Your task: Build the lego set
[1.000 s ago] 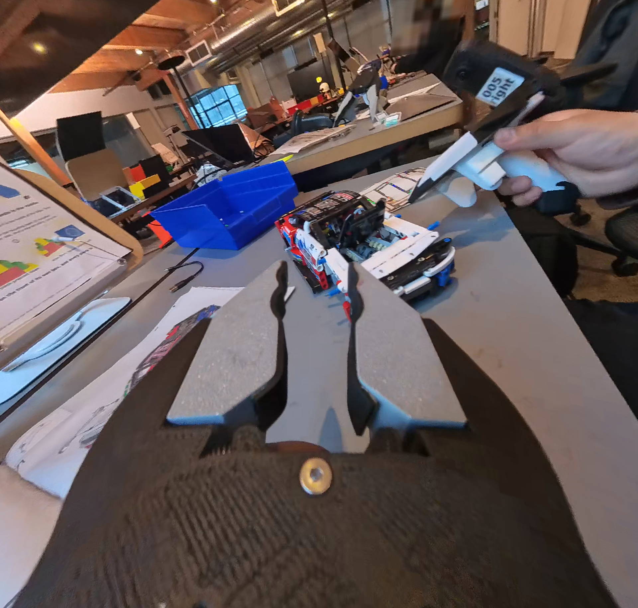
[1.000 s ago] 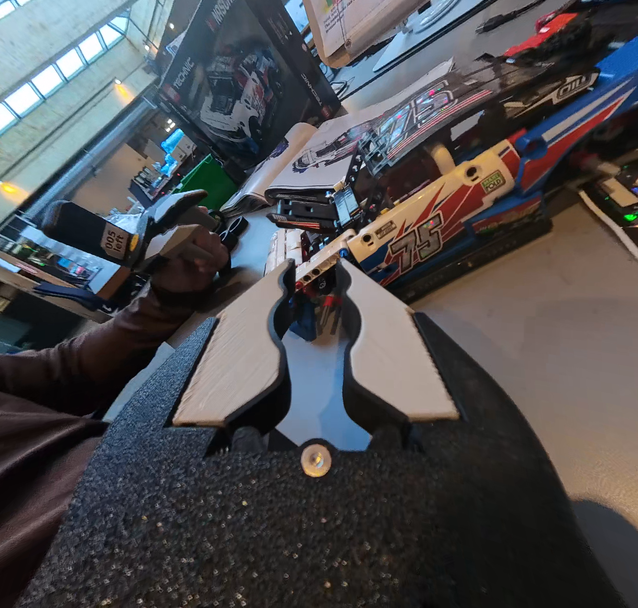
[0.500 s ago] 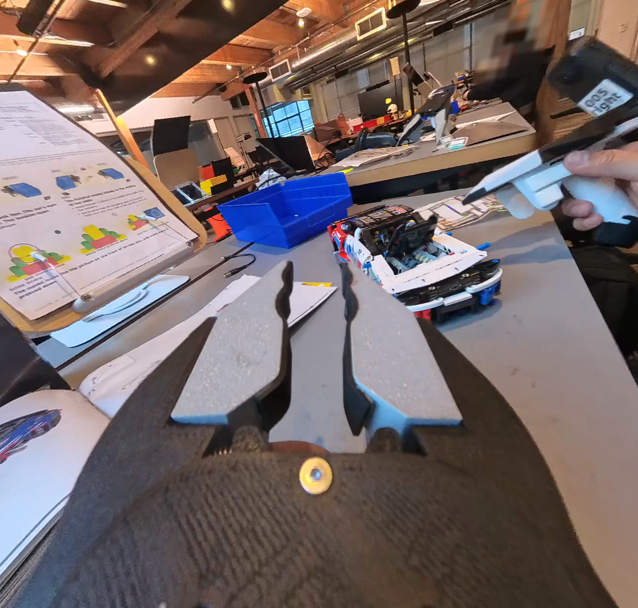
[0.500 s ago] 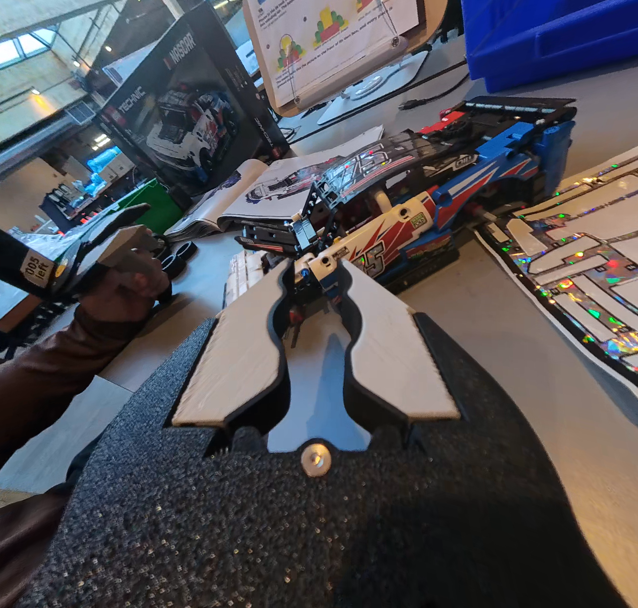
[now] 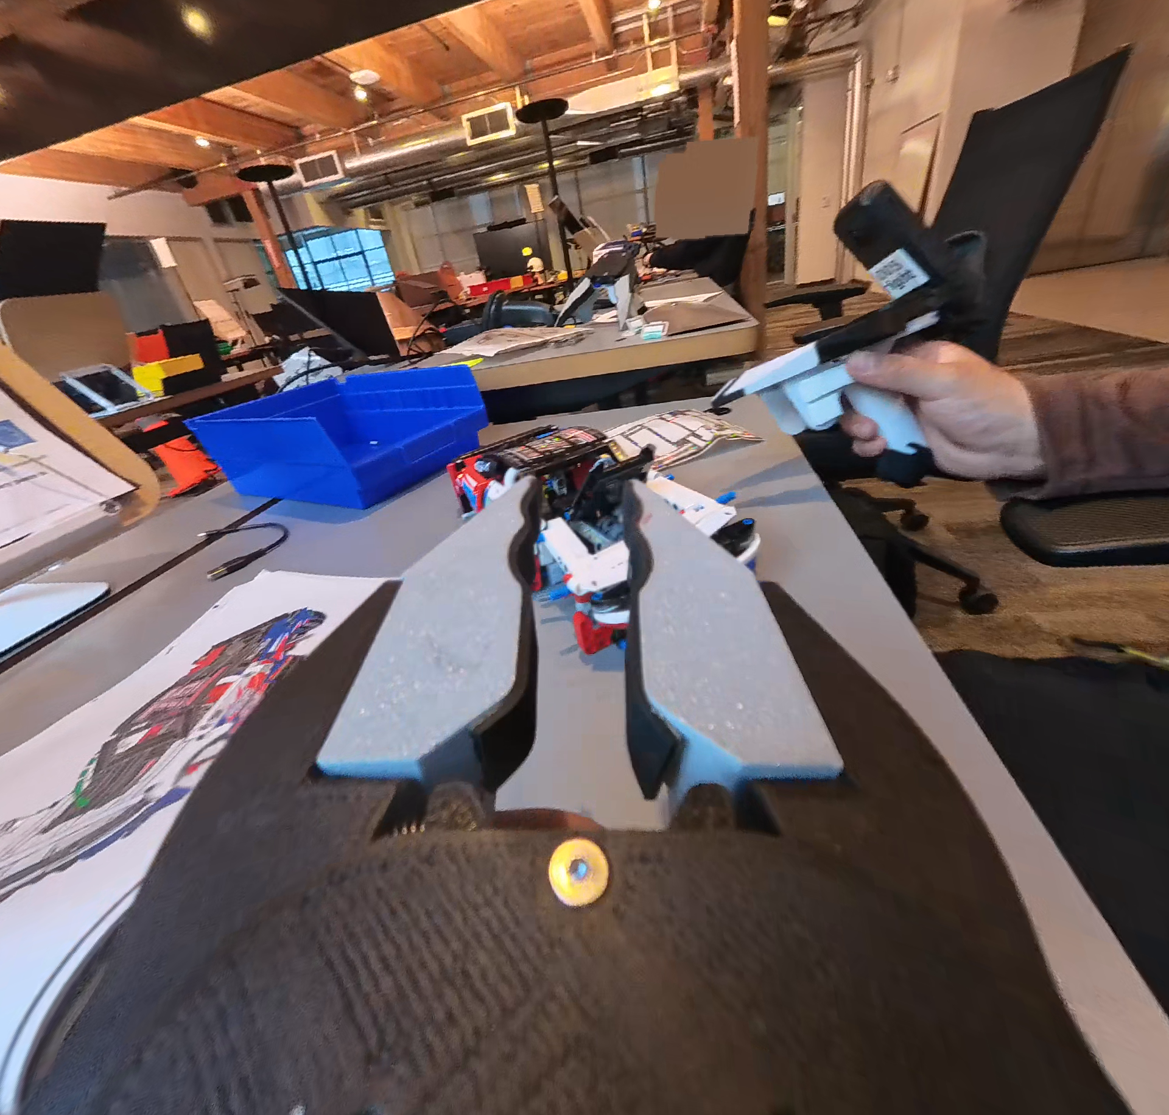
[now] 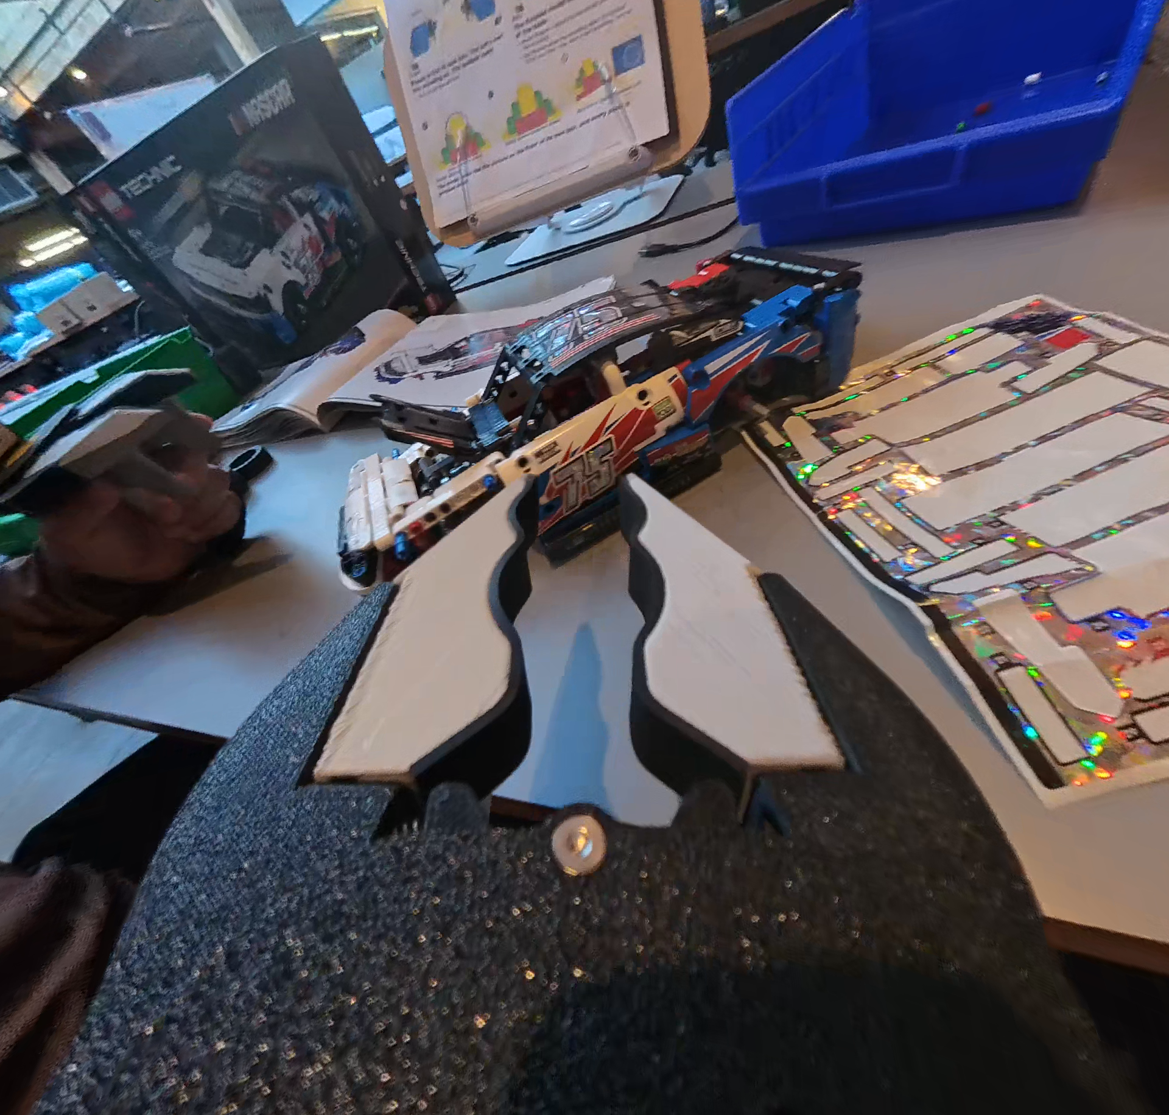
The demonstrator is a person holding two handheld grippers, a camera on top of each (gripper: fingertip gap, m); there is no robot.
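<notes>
Now both tongs are held off the grey worktop with nothing between their fingers. From its own wrist view the left tongs sit low and level, fingers parted, aimed at the nose of the lego car, which lies just beyond the tips at twelve o'clock. At two o'clock in that view a hand grips the right tongs' white handle in the air past the worktop's edge, tips tilted down toward the sticker sheet. From the right wrist view the right tongs are likewise apart and empty, pointing at the car's side; the model rests on the worktop, blue tail at one o'clock and white nose at ten. The holographic sheet lies at three o'clock, touching the car's tail end, the open instruction booklet at eleven, the blue bin at one. At nine o'clock, blurred, the other hand holds the left tongs near the worktop.
</notes>
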